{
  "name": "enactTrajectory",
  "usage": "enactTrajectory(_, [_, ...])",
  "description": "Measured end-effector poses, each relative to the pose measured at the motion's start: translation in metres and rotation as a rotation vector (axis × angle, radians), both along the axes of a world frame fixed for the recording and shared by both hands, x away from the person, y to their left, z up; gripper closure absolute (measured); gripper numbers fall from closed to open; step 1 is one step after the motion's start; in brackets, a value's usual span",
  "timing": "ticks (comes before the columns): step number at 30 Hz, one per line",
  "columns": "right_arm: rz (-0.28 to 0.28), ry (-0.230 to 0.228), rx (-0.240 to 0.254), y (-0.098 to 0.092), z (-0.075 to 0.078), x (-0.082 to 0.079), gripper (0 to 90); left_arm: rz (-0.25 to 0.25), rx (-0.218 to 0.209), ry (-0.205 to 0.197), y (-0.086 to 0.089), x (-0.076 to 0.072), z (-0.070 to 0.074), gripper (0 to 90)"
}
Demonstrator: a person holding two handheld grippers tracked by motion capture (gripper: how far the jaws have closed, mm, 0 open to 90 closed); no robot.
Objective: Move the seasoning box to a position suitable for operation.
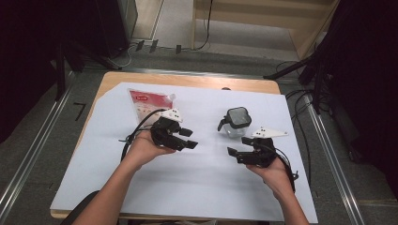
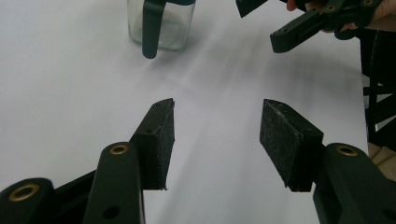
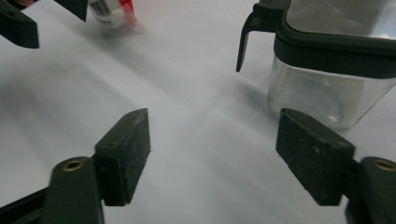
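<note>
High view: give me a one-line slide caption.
Both tools, left tool and right tool, open and empty above the white sheet, flanking a lidded glass jar; pouch behind.

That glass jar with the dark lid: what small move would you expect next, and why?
Probably the right claw eases forward to the jar. Its jaws stand open with nothing between them, and the jar sits just ahead, lid on. The left claw is open too, nearer the pouch.

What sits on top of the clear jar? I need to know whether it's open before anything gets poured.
A dark lid with a side latch covers the clear jar. Its walls look empty, though the lid hides the top of the inside.
</note>
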State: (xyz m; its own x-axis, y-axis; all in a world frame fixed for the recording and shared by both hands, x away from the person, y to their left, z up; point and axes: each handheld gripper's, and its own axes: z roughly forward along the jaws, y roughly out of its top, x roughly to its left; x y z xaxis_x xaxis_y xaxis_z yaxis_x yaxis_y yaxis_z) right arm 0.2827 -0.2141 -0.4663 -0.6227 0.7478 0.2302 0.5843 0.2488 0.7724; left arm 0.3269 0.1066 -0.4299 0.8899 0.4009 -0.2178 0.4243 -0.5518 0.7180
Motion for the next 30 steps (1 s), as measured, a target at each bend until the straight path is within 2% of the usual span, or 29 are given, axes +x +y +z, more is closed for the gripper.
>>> enactTrajectory(1, [0.009, 0.020, 0.013, -0.0022, 0.0004, 0.0003, 29.5, 0.006, 0.012, 0.002, 0.0005, 0.0000, 0.0004, 45.9])
enactTrajectory(3, [0.030, 0.022, 0.022, -0.0052, 0.0015, 0.0003, 29.3, 0.010, 0.016, -0.001, 0.0010, -0.0005, 0.0001, 44.9])
enactTrajectory(4, [0.025, 0.006, 0.013, -0.0054, 0.0022, -0.0006, 28.8, -0.002, 0.012, -0.011, 0.0030, -0.0005, 0.0003, 44.5])
enactTrajectory(6, [0.016, -0.013, -0.009, -0.0049, 0.0038, -0.0014, 27.0, -0.005, -0.018, 0.026, 0.0035, 0.0003, 0.0014, 43.5])
enactTrajectory(7, [0.017, -0.025, -0.023, -0.0046, 0.0043, -0.0012, 27.1, 0.001, -0.025, 0.028, 0.0033, -0.0001, 0.0019, 43.2])
enactTrajectory(9, [0.029, -0.030, -0.051, -0.0027, 0.0039, -0.0019, 30.7, 0.000, -0.020, 0.020, 0.0028, -0.0010, 0.0020, 43.2])
enactTrajectory(11, [0.054, -0.013, -0.054, -0.0011, 0.0034, -0.0017, 33.0, -0.003, 0.007, 0.012, 0.0027, -0.0016, 0.0010, 43.7])
enactTrajectory(14, [0.061, -0.029, -0.057, 0.0011, 0.0051, -0.0027, 37.3, -0.015, 0.014, 0.032, 0.0029, -0.0015, -0.0002, 46.7])
enactTrajectory(18, [0.052, -0.029, -0.043, -0.0008, 0.0080, -0.0030, 43.4, -0.029, -0.008, 0.070, 0.0030, -0.0012, 0.0008, 45.8])
enactTrajectory(22, [0.050, -0.014, -0.040, -0.0048, 0.0084, -0.0022, 51.0, -0.038, -0.017, 0.044, 0.0051, -0.0022, 0.0030, 44.5])
enactTrajectory(27, [0.026, -0.016, -0.039, -0.0071, 0.0086, -0.0024, 52.3, -0.015, 0.003, 0.029, 0.0087, 0.0006, 0.0017, 42.9])
enactTrajectory(30, [0.022, -0.019, -0.029, -0.0082, 0.0073, -0.0015, 54.2, -0.010, -0.014, 0.028, 0.0085, 0.0023, 0.0005, 42.3])
